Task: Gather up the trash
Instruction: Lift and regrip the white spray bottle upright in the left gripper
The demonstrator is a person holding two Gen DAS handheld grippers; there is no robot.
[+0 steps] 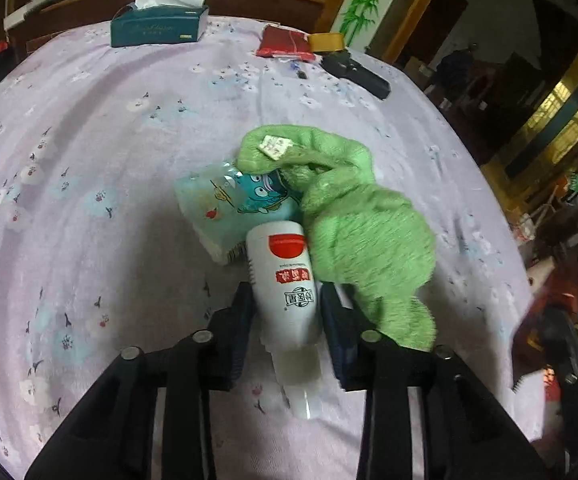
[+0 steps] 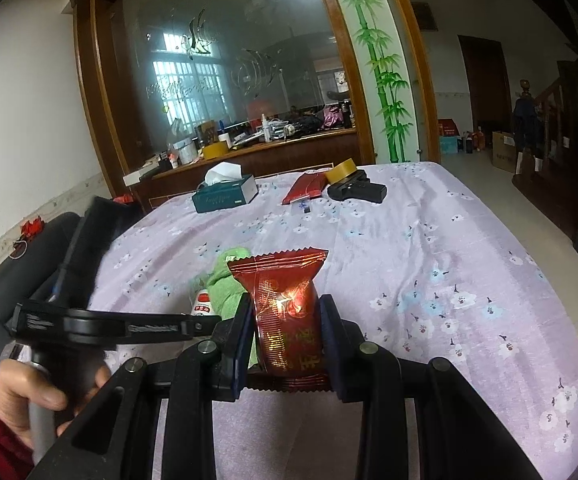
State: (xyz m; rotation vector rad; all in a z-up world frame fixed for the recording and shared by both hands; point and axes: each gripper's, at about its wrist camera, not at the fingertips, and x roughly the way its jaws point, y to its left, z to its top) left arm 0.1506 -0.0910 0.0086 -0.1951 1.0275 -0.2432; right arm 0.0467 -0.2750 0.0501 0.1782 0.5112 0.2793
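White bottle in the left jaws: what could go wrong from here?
1. The white bottle leans against the green towel and the tissue pack; lifting may drag either along.
2. The red snack wrapper looks slick and might slip from the right jaws.

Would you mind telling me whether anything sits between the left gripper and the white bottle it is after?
Nothing visible does: the white bottle already lies between the left gripper's fingers. A green cloth crowds its right side and a blue tissue pack lies just beyond its far end.
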